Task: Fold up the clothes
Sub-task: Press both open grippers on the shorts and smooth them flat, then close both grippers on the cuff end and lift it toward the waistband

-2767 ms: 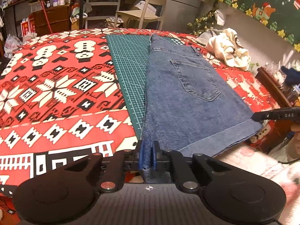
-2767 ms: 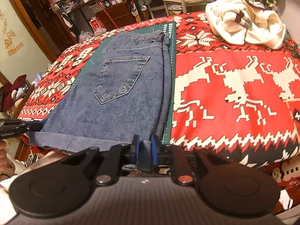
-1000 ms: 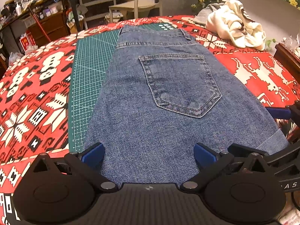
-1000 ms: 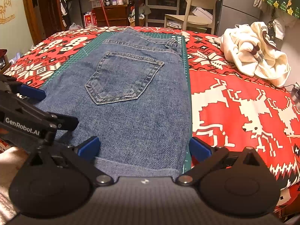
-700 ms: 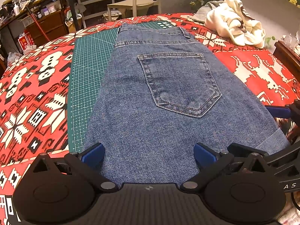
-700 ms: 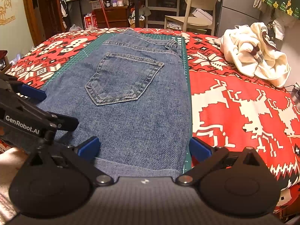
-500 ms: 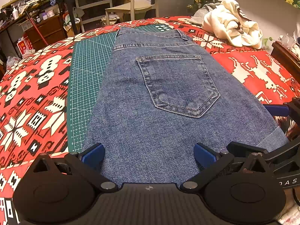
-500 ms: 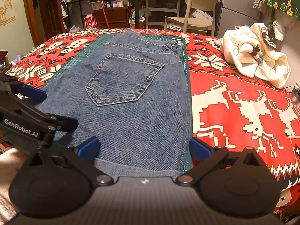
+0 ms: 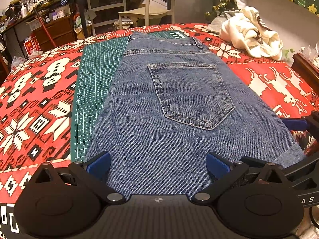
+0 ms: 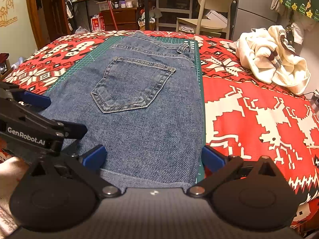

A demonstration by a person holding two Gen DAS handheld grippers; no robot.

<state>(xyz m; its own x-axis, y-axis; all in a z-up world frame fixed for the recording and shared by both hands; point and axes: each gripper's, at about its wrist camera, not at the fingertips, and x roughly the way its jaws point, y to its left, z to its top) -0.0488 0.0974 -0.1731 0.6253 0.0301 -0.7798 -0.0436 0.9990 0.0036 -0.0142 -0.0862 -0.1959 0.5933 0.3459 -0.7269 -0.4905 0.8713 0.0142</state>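
Observation:
Blue denim shorts (image 9: pixel 175 107) (image 10: pixel 139 103) lie flat, folded in half lengthwise, back pocket up, on a green cutting mat (image 9: pixel 95 83) (image 10: pixel 197 73). Their cuffed hem points toward me, the waistband away. My left gripper (image 9: pixel 158 163) hovers open over the hem's left part, blue pads spread wide, holding nothing. My right gripper (image 10: pixel 152 157) is open too, over the hem's right part. Each gripper shows in the other's view: the right one (image 9: pixel 299 125) at the right edge, the left one (image 10: pixel 30 119) at the left edge.
A red, white and black patterned cloth (image 9: pixel 35 103) (image 10: pixel 259 115) covers the table. A crumpled cream garment (image 9: pixel 253 35) (image 10: pixel 273 61) lies at the far right. Beyond the table stand a pale chair (image 10: pixel 211 14) and cluttered shelves (image 9: pixel 59 6).
Both grippers, shut on the hem 2.8 s ago, have let go and stand open. Over the last second they have barely moved; the shorts lie still.

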